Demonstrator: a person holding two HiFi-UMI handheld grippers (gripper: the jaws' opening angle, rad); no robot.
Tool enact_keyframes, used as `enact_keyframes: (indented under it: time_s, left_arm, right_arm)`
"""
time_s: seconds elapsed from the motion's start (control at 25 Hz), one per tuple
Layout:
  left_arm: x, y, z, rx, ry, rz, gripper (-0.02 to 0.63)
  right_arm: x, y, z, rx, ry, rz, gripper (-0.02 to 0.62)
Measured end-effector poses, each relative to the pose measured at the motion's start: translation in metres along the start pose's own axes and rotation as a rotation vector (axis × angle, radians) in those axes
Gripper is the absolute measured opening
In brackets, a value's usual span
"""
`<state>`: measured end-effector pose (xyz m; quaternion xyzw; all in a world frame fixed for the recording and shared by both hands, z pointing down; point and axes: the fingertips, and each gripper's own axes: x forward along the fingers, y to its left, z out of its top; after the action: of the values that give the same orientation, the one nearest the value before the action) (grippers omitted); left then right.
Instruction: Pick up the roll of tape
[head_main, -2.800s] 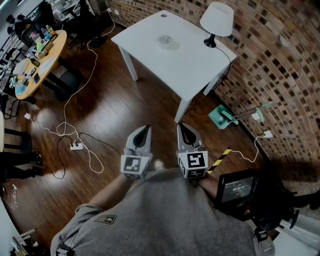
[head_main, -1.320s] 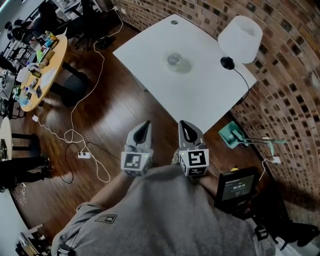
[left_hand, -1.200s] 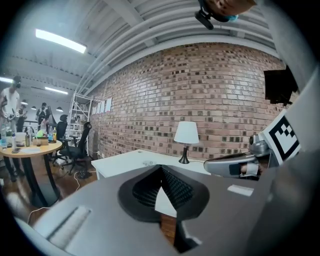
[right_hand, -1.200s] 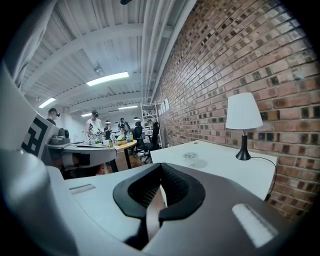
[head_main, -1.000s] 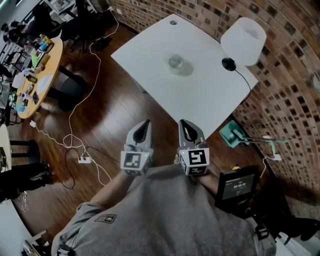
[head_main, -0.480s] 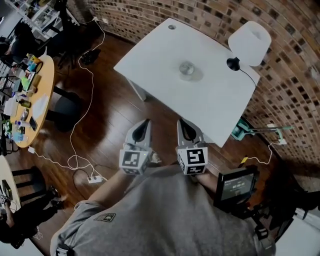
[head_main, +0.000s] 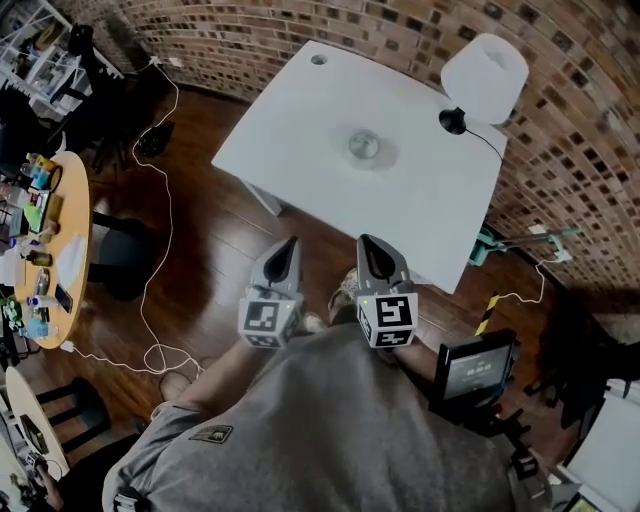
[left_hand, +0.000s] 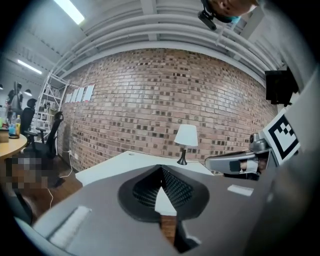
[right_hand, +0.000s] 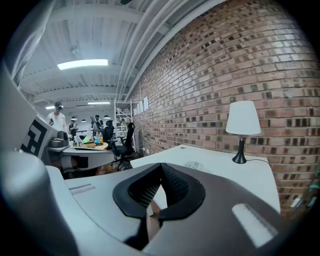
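You are on the approach: your left gripper (head_main: 286, 245) and right gripper (head_main: 370, 243) are both clenched on nothing, short of the white table (head_main: 290, 120). The roll of tape (head_main: 363, 146) lies mid-table, well apart. Next, reach farther and spread one gripper's jaws.

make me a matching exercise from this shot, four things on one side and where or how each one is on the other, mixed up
Things
1. roll of tape
2. lamp
3. left tongs
4. round wooden table

Place or state
A. at the edge of the white table nearest the brick wall
B. shut, nothing in them
C. near the middle of the white table
D. far left, cluttered with small things

Pairs: 1-C, 2-A, 3-B, 4-D
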<state>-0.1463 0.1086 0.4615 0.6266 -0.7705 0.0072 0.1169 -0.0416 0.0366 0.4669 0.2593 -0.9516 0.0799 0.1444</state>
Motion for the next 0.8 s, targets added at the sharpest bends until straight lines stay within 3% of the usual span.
enact_keyframes:
  time_s: [0.44,0.8]
  left_arm:
    - [0.127,0.005,0.035,0.075,0.010,-0.110,0.002]
    - [0.185,0.003,0.036,0.088,0.066,-0.161,0.002]
  right_arm:
    - [0.070,-0.084,0.038,0.070,-0.064,-0.123,0.014]
    - [0.089,-0.128,0.030,0.130,-0.020,-0.199,0.014]
